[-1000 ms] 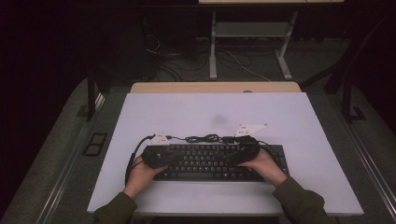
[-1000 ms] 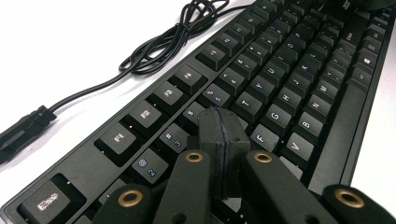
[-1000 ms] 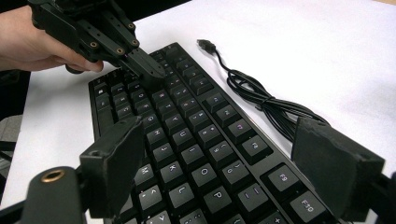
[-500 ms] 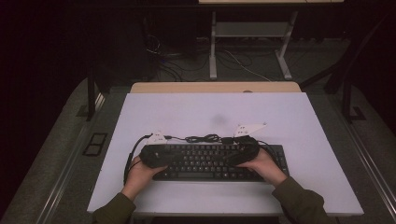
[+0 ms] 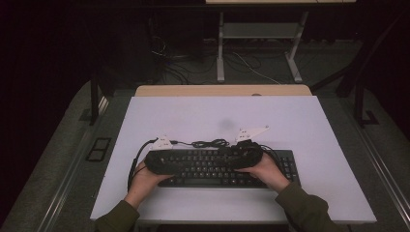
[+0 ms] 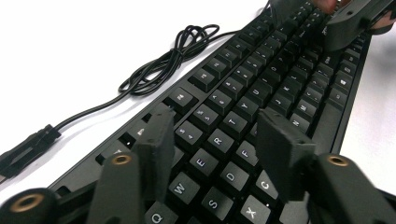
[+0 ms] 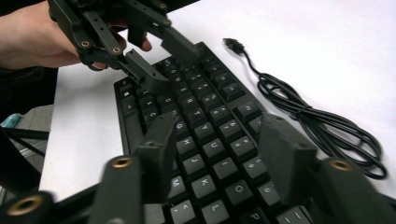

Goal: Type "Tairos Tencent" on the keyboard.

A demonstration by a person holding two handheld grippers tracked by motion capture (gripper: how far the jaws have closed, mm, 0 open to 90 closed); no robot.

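A black keyboard (image 5: 212, 170) lies flat near the front of the white table (image 5: 203, 116). Its cable (image 5: 210, 143) is coiled just behind it and ends in a USB plug (image 7: 232, 45). My left gripper (image 5: 188, 163) hovers over the keyboard's left half, open above the letter keys (image 6: 215, 126), with nothing between its jaws. My right gripper (image 5: 227, 159) faces it from the right half, also open over the keys (image 7: 217, 126) and holding nothing. The left gripper (image 7: 154, 56) shows ahead in the right gripper view, with the hand (image 7: 37, 37) holding it.
Bare white tabletop (image 5: 290, 116) stretches behind and to both sides of the keyboard. A wooden strip (image 5: 222, 90) runs along the far edge, and beyond it stand a desk frame and floor cables (image 5: 193, 67). Dark matting (image 5: 67, 154) flanks the table.
Almost nothing differs. Both grippers stay open over the keyboard, and the right one has edged slightly left toward the middle.
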